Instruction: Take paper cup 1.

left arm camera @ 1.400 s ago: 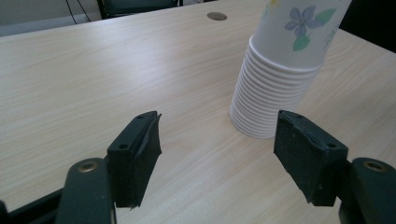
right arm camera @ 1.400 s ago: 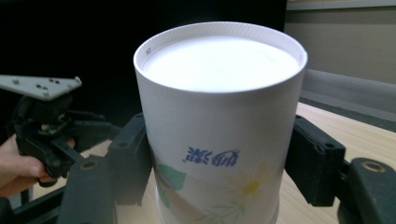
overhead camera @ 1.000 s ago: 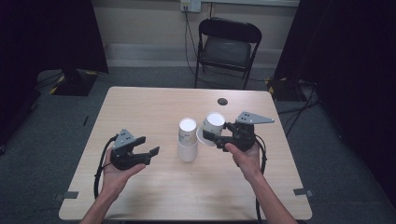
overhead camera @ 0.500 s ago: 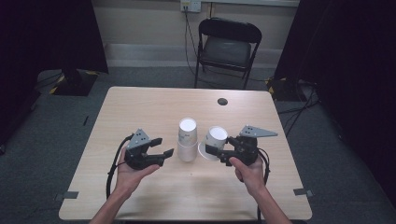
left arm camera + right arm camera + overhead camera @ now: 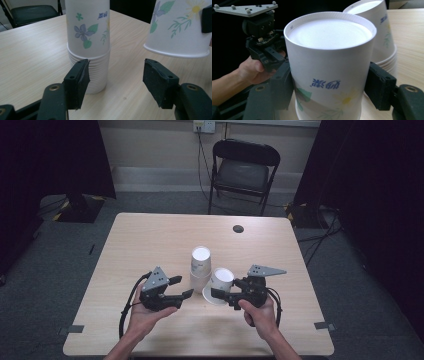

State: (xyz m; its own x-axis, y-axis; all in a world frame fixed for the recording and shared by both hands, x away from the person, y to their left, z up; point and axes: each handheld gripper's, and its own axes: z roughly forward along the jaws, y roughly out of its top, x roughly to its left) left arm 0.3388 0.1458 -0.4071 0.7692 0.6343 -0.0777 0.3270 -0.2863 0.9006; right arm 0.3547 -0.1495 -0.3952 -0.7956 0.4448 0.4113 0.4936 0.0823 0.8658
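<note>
Light wood-grain worktop. Right gripper fingers clasp a single upturned floral paper cup, tilted just beside the stack of upturned floral paper cups. Left gripper fingers have just been closing, nothing between them. Risk: the tilted rim knocks the stack over.

A pale wooden table is carrying an upside-down stack of flowered white paper cups near its middle. A single flowered paper cup is sitting at the stack's four o'clock — tilted, just beside it. A small dark round disc is lying at one o'clock, well apart. A black folding chair is standing beyond the table at twelve o'clock.
</note>
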